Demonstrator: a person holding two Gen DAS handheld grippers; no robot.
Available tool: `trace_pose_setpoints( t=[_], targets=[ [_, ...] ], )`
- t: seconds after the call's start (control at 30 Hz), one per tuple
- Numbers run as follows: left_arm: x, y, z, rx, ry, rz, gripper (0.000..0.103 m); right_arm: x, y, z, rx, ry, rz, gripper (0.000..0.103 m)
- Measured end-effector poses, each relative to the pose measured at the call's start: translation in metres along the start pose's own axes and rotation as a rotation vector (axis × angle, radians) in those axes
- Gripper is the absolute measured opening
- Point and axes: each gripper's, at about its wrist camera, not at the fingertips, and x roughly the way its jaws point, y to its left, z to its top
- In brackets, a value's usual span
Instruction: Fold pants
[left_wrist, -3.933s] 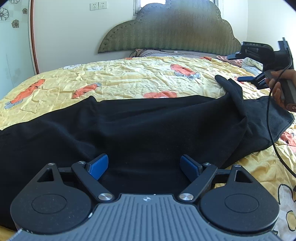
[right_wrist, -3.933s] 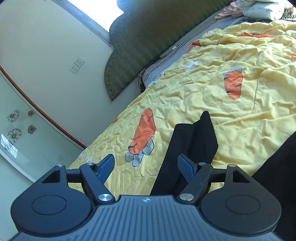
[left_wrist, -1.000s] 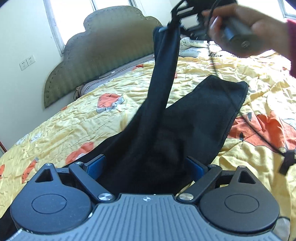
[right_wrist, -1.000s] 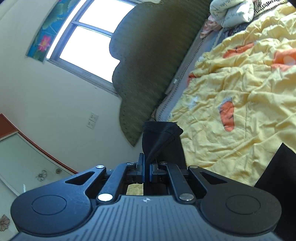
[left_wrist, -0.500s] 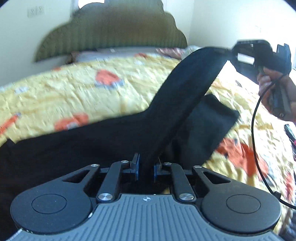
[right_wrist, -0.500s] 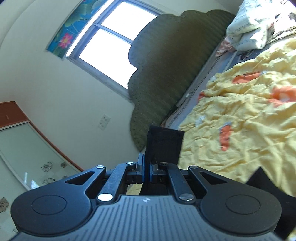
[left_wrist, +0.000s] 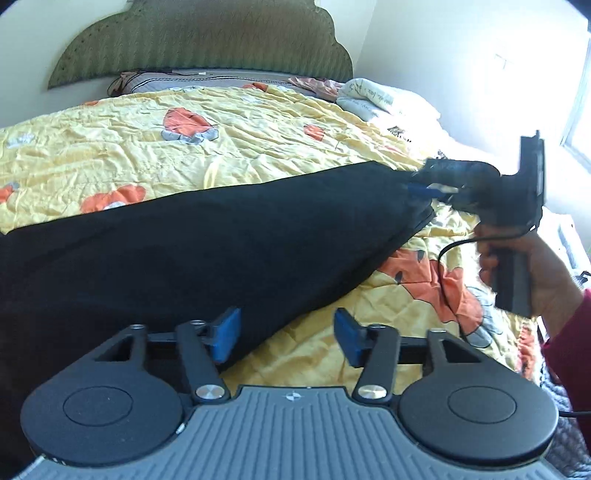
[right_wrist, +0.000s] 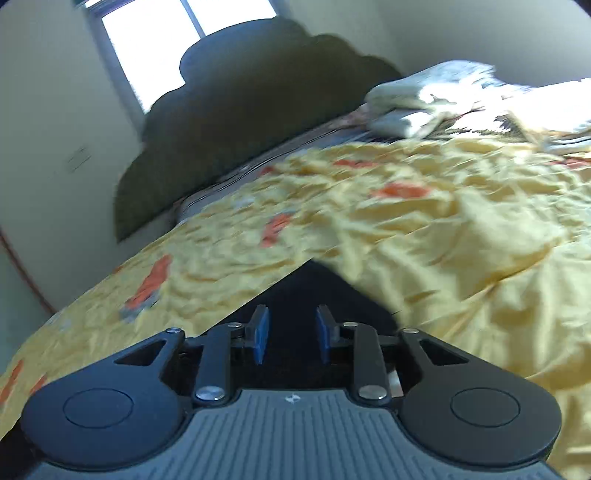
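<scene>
The black pants (left_wrist: 221, 240) lie flat across the yellow bedspread (left_wrist: 221, 122), one leg laid over the other. My left gripper (left_wrist: 287, 338) hovers at their near edge with its jaws opening. The cloth edge sits by the left pad and is not pinched. In the left wrist view, a hand (left_wrist: 543, 273) holds my right gripper (left_wrist: 428, 188) at the cuff end of the pants. In the right wrist view, the right gripper (right_wrist: 291, 334) has its jaws opening, with a corner of the pants (right_wrist: 306, 288) lying loose between and below the pads.
A green padded headboard (left_wrist: 203, 40) stands at the far end of the bed. Pillows and folded bedding (right_wrist: 424, 103) lie at the far right. A black cable (left_wrist: 447, 258) hangs from the right gripper over the bedspread. A red sleeve (left_wrist: 569, 332) shows at the right edge.
The pant leg that both grippers held stretched in the air now lies flat on the other leg. Both grippers have let go and their jaws have opened.
</scene>
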Motion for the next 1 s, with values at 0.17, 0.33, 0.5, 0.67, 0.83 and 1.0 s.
trace_pose_setpoints(
  t=[0.17, 0.33, 0.5, 0.67, 0.83, 1.0],
  targets=[
    [-0.043, 0.027, -0.017, -0.089, -0.046, 0.093, 0.069, 0.020, 0.005, -0.024, 0.073, 0.047, -0.088, 0.053],
    [-0.092, 0.081, -0.037, -0.255, -0.095, 0.314, 0.070, 0.001, 0.119, -0.047, -0.257, 0.071, 0.176, 0.054],
    [-0.145, 0.145, -0.067, -0.463, -0.090, 0.476, 0.069, 0.038, 0.233, -0.119, -0.602, 0.373, 0.430, 0.058],
    [-0.228, 0.180, -0.104, -0.643, -0.265, 0.619, 0.070, 0.001, 0.302, -0.149, -0.888, 0.112, 0.399, 0.061],
    [-0.267, 0.241, -0.141, -1.022, -0.382, 0.511, 0.069, -0.048, 0.391, -0.199, -0.998, 0.139, 0.814, 0.058],
    [-0.282, 0.260, -0.167, -1.208, -0.495, 0.330, 0.068, -0.088, 0.454, -0.279, -1.296, 0.036, 0.968, 0.050]
  ],
)
